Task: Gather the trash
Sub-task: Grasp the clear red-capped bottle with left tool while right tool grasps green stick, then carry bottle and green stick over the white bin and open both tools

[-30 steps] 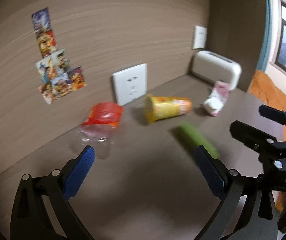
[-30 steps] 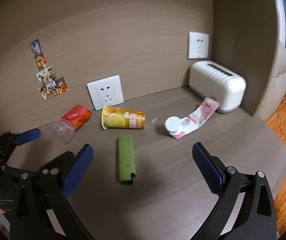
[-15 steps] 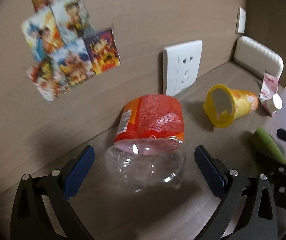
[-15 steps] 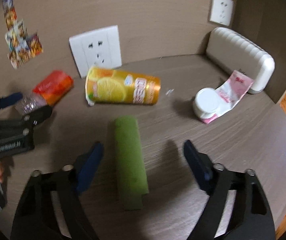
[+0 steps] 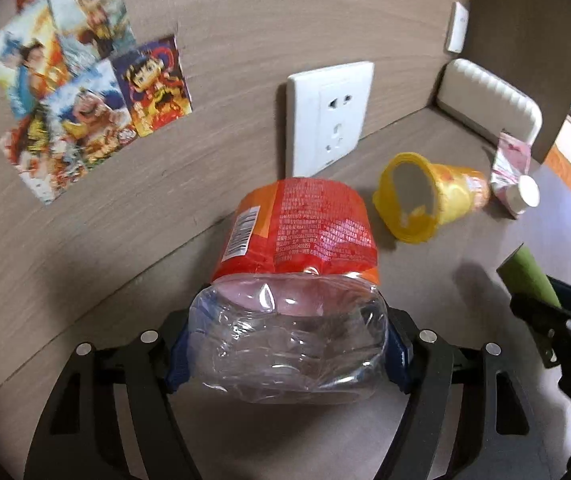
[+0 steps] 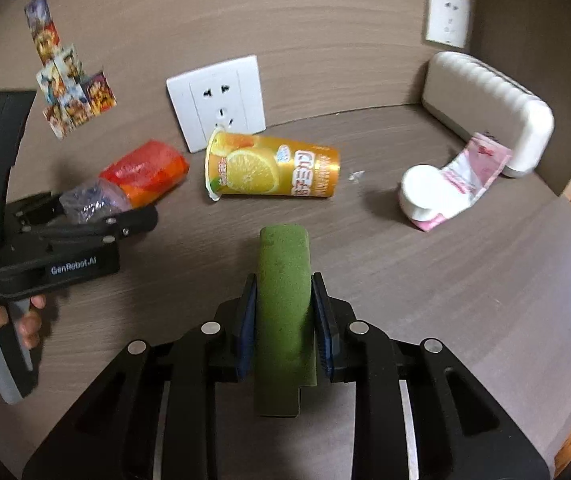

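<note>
The left tool [image 5: 287,346] was pinching the clear crushed base of a plastic bottle [image 5: 291,300], a blue pad pressed on each side. The bottle lay on the table [image 5: 445,276] with its long axis running away from the tool toward twelve o'clock, orange-red label end toward the wall; its neck and cap were hidden behind the label.

The right tool [image 6: 283,320] was clamped on a green foam roll [image 6: 283,300], which also pointed toward twelve o'clock, its near end notched and sticking out behind the pads.

At twelve o'clock from the roll, a yellow orange-drink cup [image 6: 273,168] lay on its side, long axis from nine to three o'clock, mouth toward nine. At two o'clock lay a pink pouch [image 6: 473,168] with a white cap [image 6: 421,192], near a cream ribbed appliance [image 6: 489,96]. A wall socket [image 6: 217,100] stood behind the cup, and cartoon stickers [image 5: 81,80] hung at ten o'clock.
</note>
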